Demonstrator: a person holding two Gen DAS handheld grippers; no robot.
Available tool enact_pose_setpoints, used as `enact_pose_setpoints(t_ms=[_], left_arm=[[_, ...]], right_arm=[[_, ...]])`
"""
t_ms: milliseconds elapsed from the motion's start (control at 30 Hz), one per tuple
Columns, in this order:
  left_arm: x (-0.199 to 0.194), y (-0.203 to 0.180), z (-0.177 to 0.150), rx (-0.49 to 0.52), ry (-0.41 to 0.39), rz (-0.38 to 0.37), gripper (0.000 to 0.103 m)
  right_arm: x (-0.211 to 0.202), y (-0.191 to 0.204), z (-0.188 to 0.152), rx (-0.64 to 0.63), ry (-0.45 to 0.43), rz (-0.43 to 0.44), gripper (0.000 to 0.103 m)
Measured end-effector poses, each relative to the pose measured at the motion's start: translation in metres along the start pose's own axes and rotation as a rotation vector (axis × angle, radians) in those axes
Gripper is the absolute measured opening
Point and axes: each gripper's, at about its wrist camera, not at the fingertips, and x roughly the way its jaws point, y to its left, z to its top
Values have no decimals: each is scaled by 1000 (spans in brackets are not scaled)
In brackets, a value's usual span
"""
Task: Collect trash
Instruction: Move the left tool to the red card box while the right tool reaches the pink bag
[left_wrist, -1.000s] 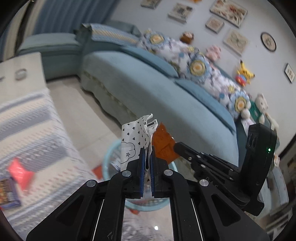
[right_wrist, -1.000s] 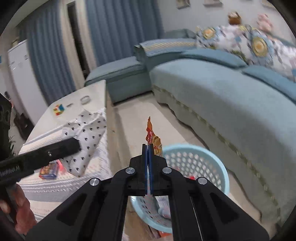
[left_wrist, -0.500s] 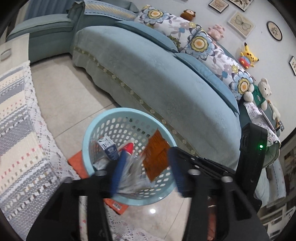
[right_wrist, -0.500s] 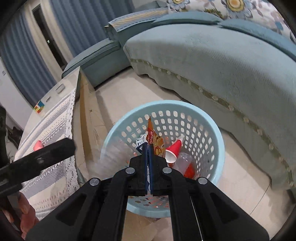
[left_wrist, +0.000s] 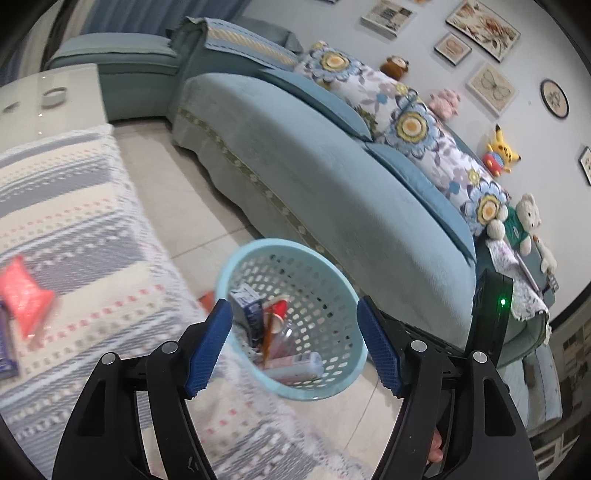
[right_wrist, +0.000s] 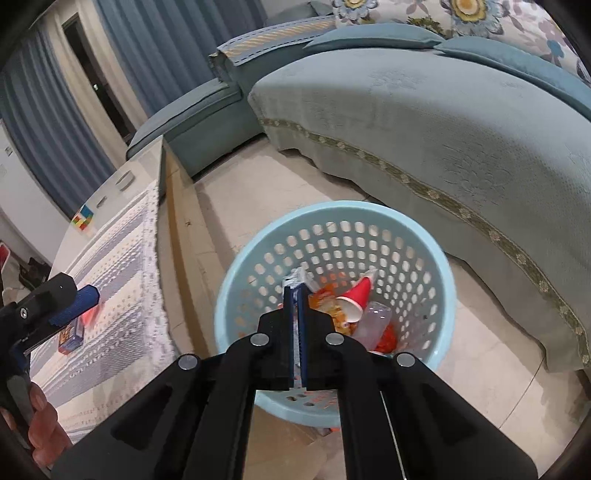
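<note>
A light blue perforated trash basket (left_wrist: 334, 384) (right_wrist: 441, 295) stands on the floor between the table and the sofa. It holds a red paper cone cup (right_wrist: 356, 297), an orange wrapper (right_wrist: 325, 301), a clear bottle (right_wrist: 373, 323) and a small blue carton (left_wrist: 247, 310). My left gripper (left_wrist: 295, 341) is open and empty above the table edge beside the basket. My right gripper (right_wrist: 296, 295) is over the basket with its jaws nearly together and nothing visibly between them. A red packet (left_wrist: 22, 299) and a blue box (right_wrist: 70, 334) lie on the striped tablecloth (left_wrist: 74, 229).
A teal sofa (left_wrist: 314, 158) (right_wrist: 443, 110) with floral cushions and soft toys runs along the right. The table (right_wrist: 122, 221) carries a colour cube (right_wrist: 83, 218) and small white dishes (left_wrist: 53, 96). Tiled floor (left_wrist: 177, 192) lies between table and sofa. An orange item (left_wrist: 207, 297) lies by the basket.
My left gripper opened and dropped the dotted paper into the basket, then moved back toward the table. My right gripper lowered over the basket and the orange wrapper left its jaws.
</note>
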Motion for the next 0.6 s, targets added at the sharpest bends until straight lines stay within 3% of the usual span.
enact_pose_setpoints(t_ms=[200,300,333,400,600], left_arm=[[-56,28,4,-45,-96,69,82],[-92,50,4,-77,-155,134,86],[-104,57,3,-86,-177,166,86],[-123,72,2,-104,-198,220,86],[-165,127,-9,-187,-217,363,86]], right_arm=[[-8,54,4,-90,-9,70,2],[-12,87,4,-150,-17,108,20],[-13,102,2,-177,-25,122,35],[-18,124,-1,-217,-52,133,52],[-2,192,-8,-332,-12,205,52]])
